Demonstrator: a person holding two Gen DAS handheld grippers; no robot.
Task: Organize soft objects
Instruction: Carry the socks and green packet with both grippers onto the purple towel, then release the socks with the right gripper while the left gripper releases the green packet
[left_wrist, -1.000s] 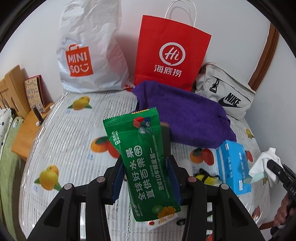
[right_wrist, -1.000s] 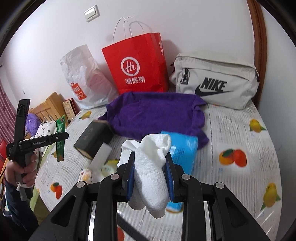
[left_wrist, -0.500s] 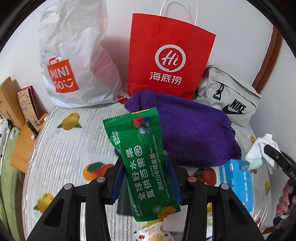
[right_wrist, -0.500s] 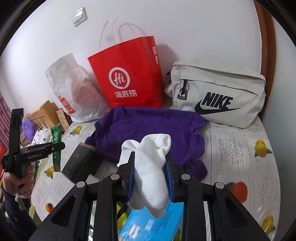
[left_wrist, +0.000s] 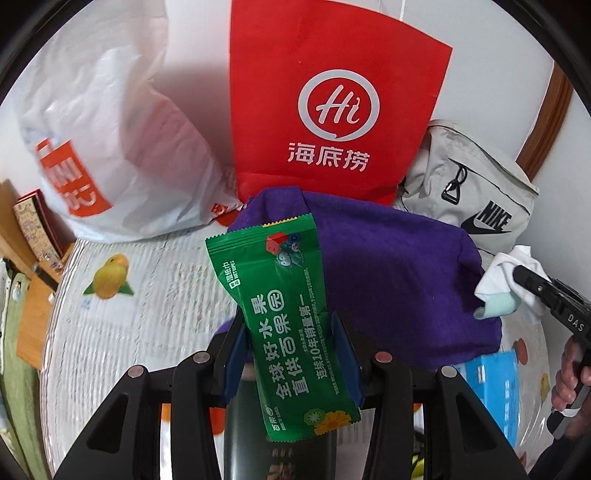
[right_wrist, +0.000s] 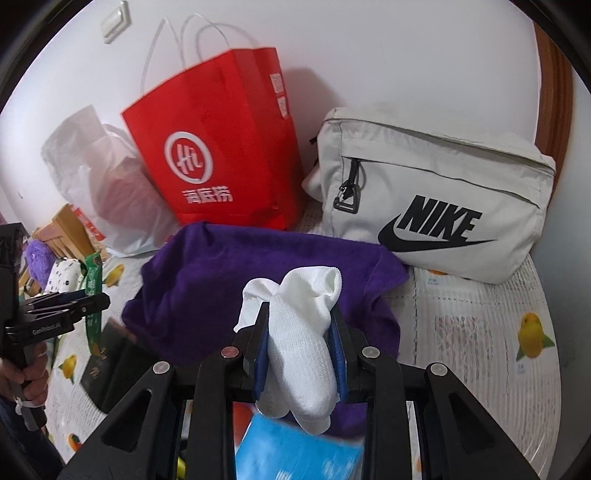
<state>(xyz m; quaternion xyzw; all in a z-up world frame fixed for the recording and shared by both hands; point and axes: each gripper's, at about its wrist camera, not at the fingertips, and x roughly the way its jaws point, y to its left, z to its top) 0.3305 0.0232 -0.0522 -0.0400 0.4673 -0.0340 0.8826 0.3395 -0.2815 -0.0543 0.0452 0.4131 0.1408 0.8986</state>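
A: Which step is this?

B: A carry, by my reading. The left gripper (left_wrist: 291, 350) clamps a green wipes packet (left_wrist: 286, 314) upright between its pads. The right gripper (right_wrist: 299, 354) pinches a white sock (right_wrist: 301, 332), its toe hanging below the jaws. Both hang over a purple towel (left_wrist: 388, 280) mid-table.

A: And next?

B: Likely a drop into one of the bags at the table's far edge, against the wall: white plastic bag (left_wrist: 110, 147), red paper bag (left_wrist: 332, 110), grey pouch (right_wrist: 443, 206). That calls for reaching an opening, then letting go.

A: The setting?

B: A table (left_wrist: 147, 295) under a clear-covered, fruit-print cloth, white wall (right_wrist: 369, 55) behind, a blue box (left_wrist: 491, 387) near the front edge.
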